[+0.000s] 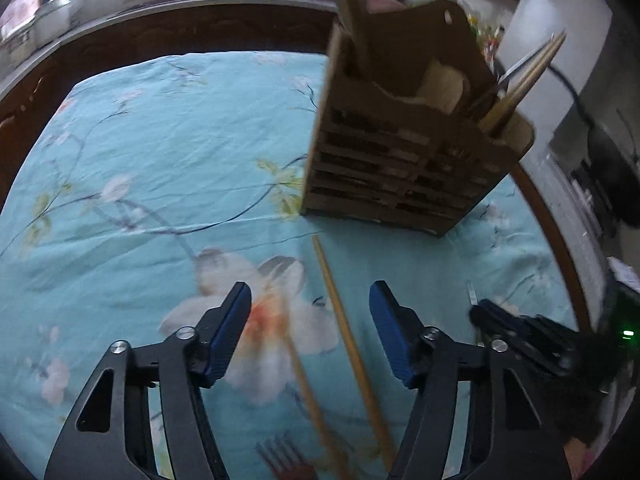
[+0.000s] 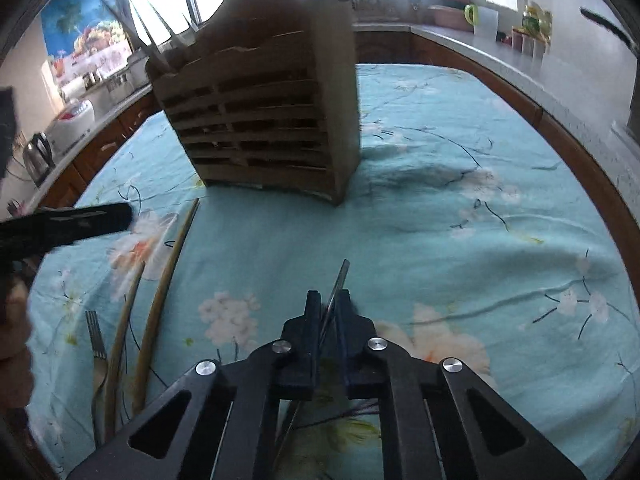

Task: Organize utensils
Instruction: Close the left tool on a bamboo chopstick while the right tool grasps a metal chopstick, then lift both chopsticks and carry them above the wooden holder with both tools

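Now your right gripper (image 2: 329, 304) clamps a metal utensil (image 2: 338, 284); lower your half-open left gripper (image 1: 310, 300) around the chopstick (image 1: 348, 332) between its fingers.

A home kitchen: worktop (image 2: 460, 40) with kettle (image 2: 38, 156), jars (image 2: 528, 42), floral-clothed table (image 2: 440, 220), wooden cutlery holder (image 2: 272, 120).

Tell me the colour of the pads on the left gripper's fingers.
Blue pads on black arms, clearest in the left wrist view.

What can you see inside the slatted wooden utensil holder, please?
Sticking out of the slatted wooden utensil holder are several light wooden chopsticks, a thin metal utensil handle and something pale. Their lower ends are hidden behind the slats.
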The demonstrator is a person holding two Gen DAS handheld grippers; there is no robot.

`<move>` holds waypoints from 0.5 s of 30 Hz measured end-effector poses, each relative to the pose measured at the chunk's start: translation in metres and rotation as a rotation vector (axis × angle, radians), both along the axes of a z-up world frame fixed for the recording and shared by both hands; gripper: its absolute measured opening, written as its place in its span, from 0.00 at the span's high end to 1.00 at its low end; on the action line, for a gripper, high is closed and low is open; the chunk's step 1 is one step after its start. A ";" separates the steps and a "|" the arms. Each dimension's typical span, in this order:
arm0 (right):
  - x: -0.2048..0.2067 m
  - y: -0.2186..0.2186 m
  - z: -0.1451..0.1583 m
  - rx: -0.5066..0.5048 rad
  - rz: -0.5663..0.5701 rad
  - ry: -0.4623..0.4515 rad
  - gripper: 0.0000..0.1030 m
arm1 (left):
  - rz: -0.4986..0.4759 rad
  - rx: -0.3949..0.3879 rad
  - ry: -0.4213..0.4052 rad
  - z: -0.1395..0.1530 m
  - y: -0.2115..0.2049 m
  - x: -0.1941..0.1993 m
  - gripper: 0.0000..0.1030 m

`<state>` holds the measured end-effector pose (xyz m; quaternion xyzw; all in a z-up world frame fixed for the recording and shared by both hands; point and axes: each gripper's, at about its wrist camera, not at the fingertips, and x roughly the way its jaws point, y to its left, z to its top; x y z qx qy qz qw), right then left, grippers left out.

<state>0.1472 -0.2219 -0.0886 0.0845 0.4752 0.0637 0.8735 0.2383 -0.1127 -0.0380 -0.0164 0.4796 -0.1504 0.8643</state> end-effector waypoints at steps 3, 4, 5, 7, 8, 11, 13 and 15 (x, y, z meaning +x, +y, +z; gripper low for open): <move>-0.003 -0.010 0.001 0.017 -0.013 0.005 0.93 | -0.023 0.050 0.021 -0.014 -0.015 0.012 0.55; -0.003 -0.011 0.002 0.021 -0.014 0.007 0.93 | -0.028 0.072 0.033 -0.020 -0.020 0.015 0.57; -0.001 -0.011 0.002 0.028 -0.016 0.009 0.93 | -0.032 0.081 0.041 -0.024 -0.022 0.018 0.62; 0.001 -0.014 0.001 0.053 -0.025 0.014 0.93 | -0.039 0.122 0.013 -0.027 -0.030 0.017 0.64; 0.003 -0.014 0.001 0.057 -0.028 0.015 0.93 | -0.045 0.152 0.004 -0.029 -0.034 0.016 0.64; 0.010 -0.011 0.002 0.059 -0.033 0.016 0.91 | -0.067 0.177 -0.016 -0.029 -0.042 0.011 0.74; 0.014 -0.008 0.001 0.044 -0.028 0.013 0.91 | -0.089 0.178 -0.026 -0.030 -0.045 0.006 0.83; 0.016 -0.003 0.001 0.026 -0.019 0.011 0.91 | -0.102 0.176 -0.029 -0.030 -0.048 0.003 0.90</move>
